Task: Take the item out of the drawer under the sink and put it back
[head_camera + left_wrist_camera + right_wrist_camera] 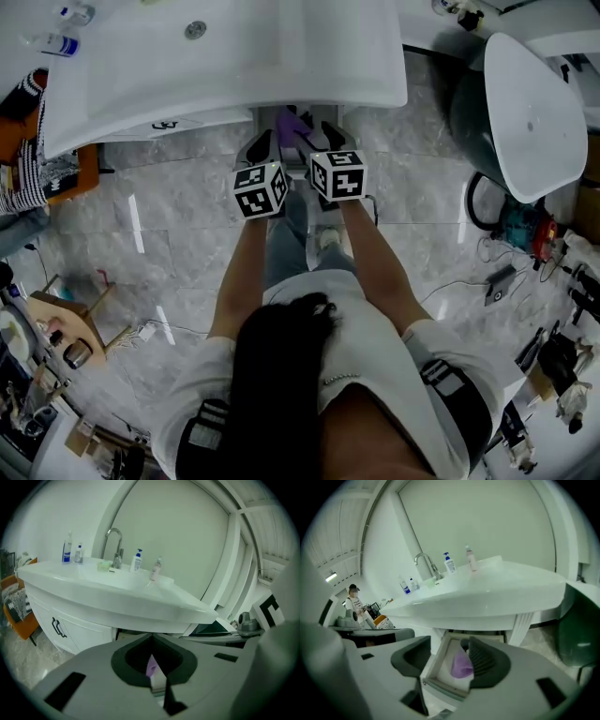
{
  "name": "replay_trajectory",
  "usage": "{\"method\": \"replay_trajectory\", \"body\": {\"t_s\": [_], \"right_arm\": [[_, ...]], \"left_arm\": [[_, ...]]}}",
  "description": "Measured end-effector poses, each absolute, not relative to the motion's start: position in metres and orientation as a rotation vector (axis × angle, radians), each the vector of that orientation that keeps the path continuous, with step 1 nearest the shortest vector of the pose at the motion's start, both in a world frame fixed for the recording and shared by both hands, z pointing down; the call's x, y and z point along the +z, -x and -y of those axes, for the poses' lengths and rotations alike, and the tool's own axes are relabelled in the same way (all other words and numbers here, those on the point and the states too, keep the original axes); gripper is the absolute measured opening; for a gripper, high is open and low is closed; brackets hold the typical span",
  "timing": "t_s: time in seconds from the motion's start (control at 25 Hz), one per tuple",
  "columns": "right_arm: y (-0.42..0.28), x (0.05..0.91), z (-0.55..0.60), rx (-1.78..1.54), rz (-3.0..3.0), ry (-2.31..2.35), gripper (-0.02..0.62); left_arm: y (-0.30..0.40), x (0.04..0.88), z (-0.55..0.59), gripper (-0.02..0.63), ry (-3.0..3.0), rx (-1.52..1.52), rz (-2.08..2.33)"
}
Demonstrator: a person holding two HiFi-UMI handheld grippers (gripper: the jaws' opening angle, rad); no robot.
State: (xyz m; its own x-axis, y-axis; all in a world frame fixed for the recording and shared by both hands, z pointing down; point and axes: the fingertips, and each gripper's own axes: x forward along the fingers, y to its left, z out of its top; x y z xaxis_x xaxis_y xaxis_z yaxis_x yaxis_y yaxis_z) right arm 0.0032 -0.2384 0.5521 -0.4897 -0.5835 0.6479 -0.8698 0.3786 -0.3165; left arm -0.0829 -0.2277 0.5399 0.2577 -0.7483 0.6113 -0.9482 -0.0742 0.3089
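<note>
A white drawer (440,685) stands pulled out under the sink (234,66). A soft purple item (462,664) lies inside it, also visible in the head view as the purple item (287,124) just below the basin's front edge. My right gripper (449,641) hangs above the drawer, open, its pads clear of the item. My left gripper (151,638) is beside it with its tips together and nothing between them; the purple item (151,666) shows behind the jaws. In the head view the left gripper (260,150) and right gripper (322,139) sit side by side before the drawer.
A tap (114,538) and several bottles (137,560) stand on the basin. A cupboard door with a dark handle (57,627) is left of the drawer. A white toilet lid (530,112) and cables (502,277) are at the right, an orange stool (84,173) at the left.
</note>
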Motion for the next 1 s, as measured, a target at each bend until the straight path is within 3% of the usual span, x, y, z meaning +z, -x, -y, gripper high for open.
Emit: {"method": "replay_trajectory", "body": {"t_s": [0.08,0.2,0.72,1.0], "right_arm": [[-0.007,0.536,0.236,0.831,2.227,-1.283,0.207],[-0.006,0.518,0.232,0.767,2.259,-1.282,0.201],[-0.006,0.455,0.221,0.576,2.326,-1.382,0.026],[-0.006,0.437,0.221,0.536,2.354,-1.421,0.015]], "left_arm": [[0.080,0.525,0.226,0.005,-1.900,0.362,1.550],[0.075,0.506,0.222,0.005,-1.943,0.336,1.554],[0.070,0.455,0.207,0.005,-2.047,0.275,1.579],[0.064,0.437,0.210,0.004,-2.082,0.229,1.591]]}}
